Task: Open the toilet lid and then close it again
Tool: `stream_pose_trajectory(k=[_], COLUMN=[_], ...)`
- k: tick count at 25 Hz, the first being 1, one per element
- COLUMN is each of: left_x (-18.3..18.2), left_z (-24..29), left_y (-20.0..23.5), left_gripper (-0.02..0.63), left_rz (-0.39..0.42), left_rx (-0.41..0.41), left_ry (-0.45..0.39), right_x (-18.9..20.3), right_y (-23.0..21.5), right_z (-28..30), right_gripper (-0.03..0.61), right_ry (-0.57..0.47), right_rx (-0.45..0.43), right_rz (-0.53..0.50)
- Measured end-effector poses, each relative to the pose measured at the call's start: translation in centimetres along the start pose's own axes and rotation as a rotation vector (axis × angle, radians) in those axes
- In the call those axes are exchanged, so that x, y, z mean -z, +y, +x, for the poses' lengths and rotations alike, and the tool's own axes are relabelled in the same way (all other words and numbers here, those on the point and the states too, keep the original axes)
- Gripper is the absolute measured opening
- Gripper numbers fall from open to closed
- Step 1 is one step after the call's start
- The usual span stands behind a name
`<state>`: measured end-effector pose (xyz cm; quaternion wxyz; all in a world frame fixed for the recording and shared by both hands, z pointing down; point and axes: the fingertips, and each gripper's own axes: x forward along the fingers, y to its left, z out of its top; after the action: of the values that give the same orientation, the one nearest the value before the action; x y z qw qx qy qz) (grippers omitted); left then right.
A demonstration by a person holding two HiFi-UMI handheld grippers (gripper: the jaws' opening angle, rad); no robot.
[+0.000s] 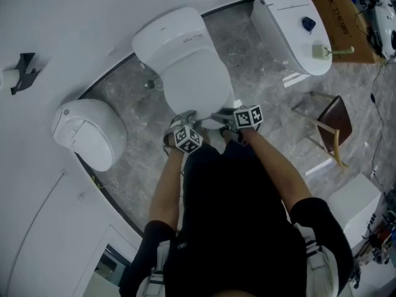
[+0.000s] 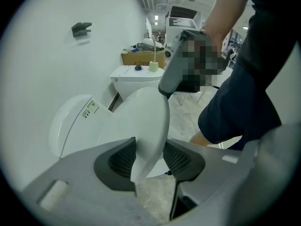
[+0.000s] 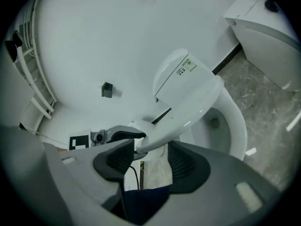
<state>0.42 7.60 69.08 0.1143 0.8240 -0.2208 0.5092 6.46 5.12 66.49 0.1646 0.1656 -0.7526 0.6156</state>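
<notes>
- At the front edge of the middle toilet (image 1: 168, 37), both grippers meet on the toilet lid (image 1: 197, 82). That edge is farthest from the hinge, so I think it is the easiest place to swing the lid from.
- The toilet lid is partway up. The right gripper view shows it tilted above the toilet bowl (image 3: 237, 126), and you can see down into the bowl under it.
- The right gripper (image 3: 148, 157) is pinched on the rim of the lid, with a pad on each side. It looks like this one carries the lid so it cannot drop.
- The left gripper (image 2: 149, 160) has its jaws spread wide. The lid's edge stands between them, but the pads do not seem to squeeze it. It looks more like a guard around the edge than a grip.
- The person (image 1: 235, 228) stands close, right in front, with both arms reaching down. That lets both grippers come at the lid from the front.
- A second toilet (image 1: 86, 132) at the left and a third toilet (image 1: 291, 23) at the top right stand well apart on the grey floor (image 1: 139, 147). They play no part.
- The lid is not fully up and not down, so the job looks to be in the middle.
</notes>
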Motion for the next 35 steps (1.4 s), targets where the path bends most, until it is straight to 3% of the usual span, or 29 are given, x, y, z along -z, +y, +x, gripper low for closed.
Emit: stream_pose_trajectory(k=[6, 9, 15, 22, 25, 28, 35], left_x=[-0.1, -0.4, 0.9, 4.7, 5.2, 5.1, 6.4], left_z=[0.3, -0.8, -3.5, -4.9, -5.4, -5.8, -6.1], left_y=[-1.4, -1.1, -1.3, -4.7, -5.6, -6.3, -7.5], left_gripper=[0.184, 0.193, 0.187, 0.167, 0.116, 0.067, 0.061], left_rz=[-0.096, -0.265, -0.538, -0.745, -0.842, -0.912, -1.012], left_rx=[0.029, 0.047, 0.015, -0.033, -0.073, -0.085, -0.114], left_ry=[0.000, -0.056, -0.150, -0.156, -0.195, -0.234, -0.276], right_x=[0.9, 0.8, 1.9, 3.5, 4.3, 5.2, 6.2], right_y=[-0.7, -1.1, -2.3, -3.6, -4.2, -4.9, -6.5], right_z=[-0.4, -0.4, -0.4, -0.3, -0.4, -0.3, 0.8], right_gripper=[0.224, 0.118, 0.123, 0.124, 0.124, 0.128, 0.181], right_ry=[-0.031, -0.047, 0.017, 0.024, 0.032, 0.041, 0.066], right_rx=[-0.061, -0.058, -0.032, -0.025, -0.016, 0.001, 0.044], right_rz=[0.136, 0.170, 0.160, 0.202, 0.204, 0.202, 0.204])
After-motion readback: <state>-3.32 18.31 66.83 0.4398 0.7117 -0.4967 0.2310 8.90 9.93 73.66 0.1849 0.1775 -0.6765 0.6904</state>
